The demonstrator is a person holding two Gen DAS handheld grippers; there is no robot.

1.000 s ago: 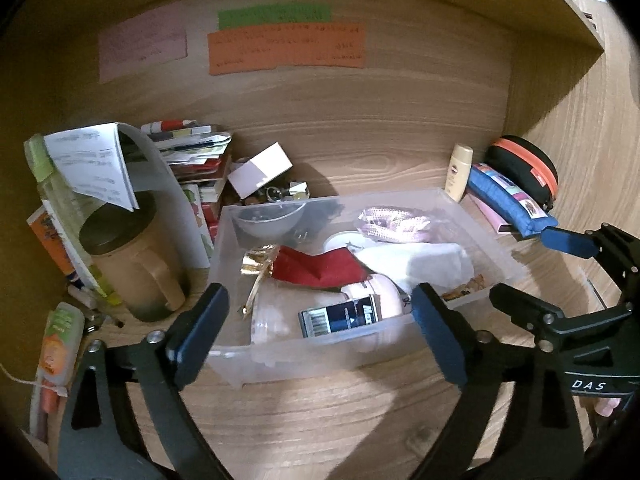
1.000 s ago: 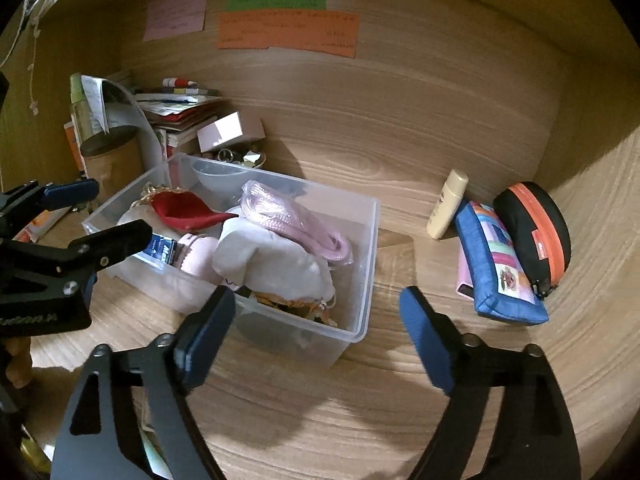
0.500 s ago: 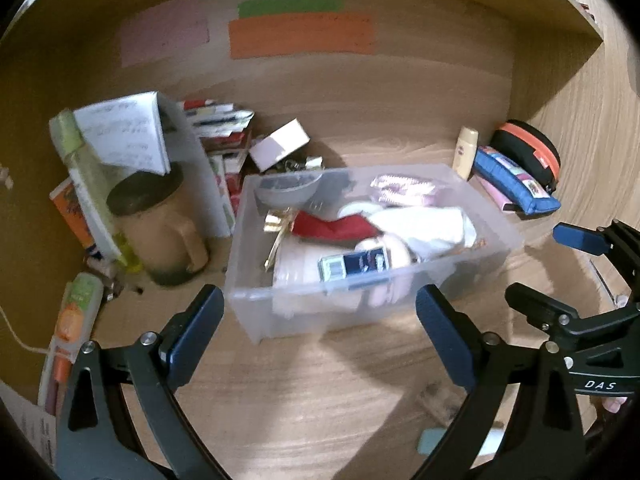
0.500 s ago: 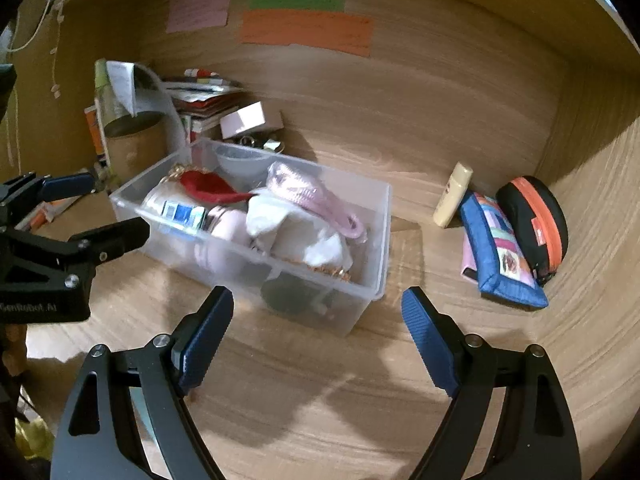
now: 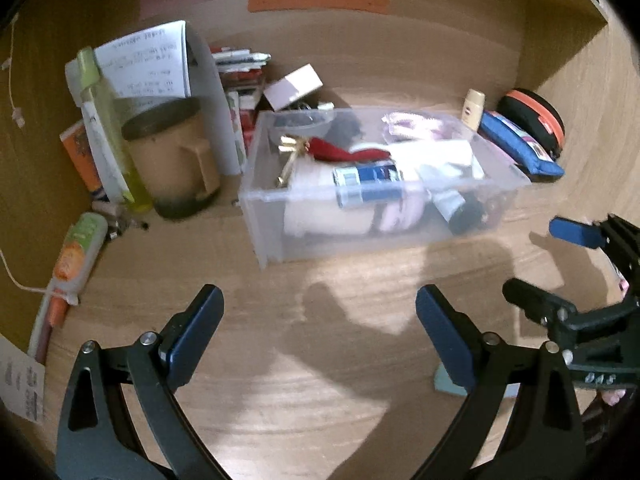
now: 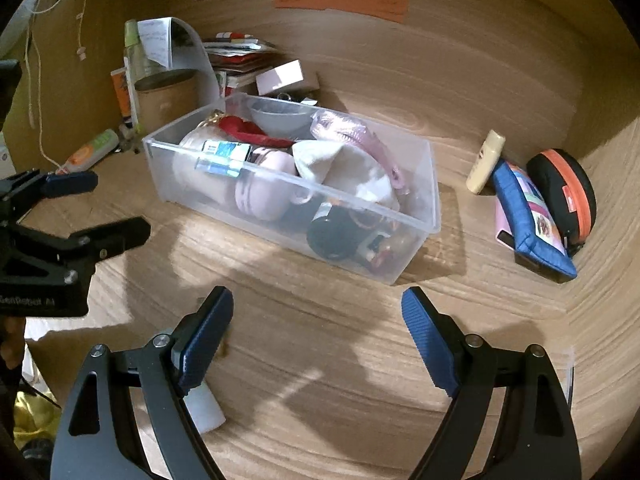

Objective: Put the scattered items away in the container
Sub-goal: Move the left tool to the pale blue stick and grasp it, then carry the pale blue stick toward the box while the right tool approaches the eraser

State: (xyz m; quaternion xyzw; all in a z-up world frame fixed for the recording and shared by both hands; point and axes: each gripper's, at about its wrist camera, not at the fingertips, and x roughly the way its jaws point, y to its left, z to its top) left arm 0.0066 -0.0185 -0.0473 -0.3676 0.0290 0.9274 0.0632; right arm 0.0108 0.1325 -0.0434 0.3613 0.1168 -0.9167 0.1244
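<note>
Container (image 5: 384,200), the clear plastic tub, now sits well ahead of both tongs on the wooden desk (image 5: 320,360), where a second ago its near wall stood almost between the fingers of the left tongs (image 5: 318,322); both pairs have drawn back from it over the last second, so a broad strip of bare wood has opened between fingertips and tub. Left tongs stand wide apart and hold nothing, and the right tongs (image 6: 316,320) are likewise spread and empty, with the tub ahead of them and a little to their left. Inside the tub lie a red pouch (image 6: 244,130), a pink cord (image 6: 352,132), a white cloth (image 6: 340,168), a blue-labelled tube (image 5: 366,184) and other small things, all unmoved in the pull-back. Ahead and to the right of the right tongs a cream bottle (image 6: 485,162), a blue pouch (image 6: 528,220) and a black case with an orange zip (image 6: 564,192) rest outside the tub against the corner; ahead and to the left of the left tongs stand a brown mug (image 5: 176,160) and a green-and-orange tube (image 5: 78,254). A small white object (image 6: 204,408) lies just behind the left finger of the right tongs, partly hidden. Backing off with empty tongs suggests either the tidying is judged finished or the tongs are clearing room to go for one of the leftover things, the blue pouch group being the likeliest
</note>
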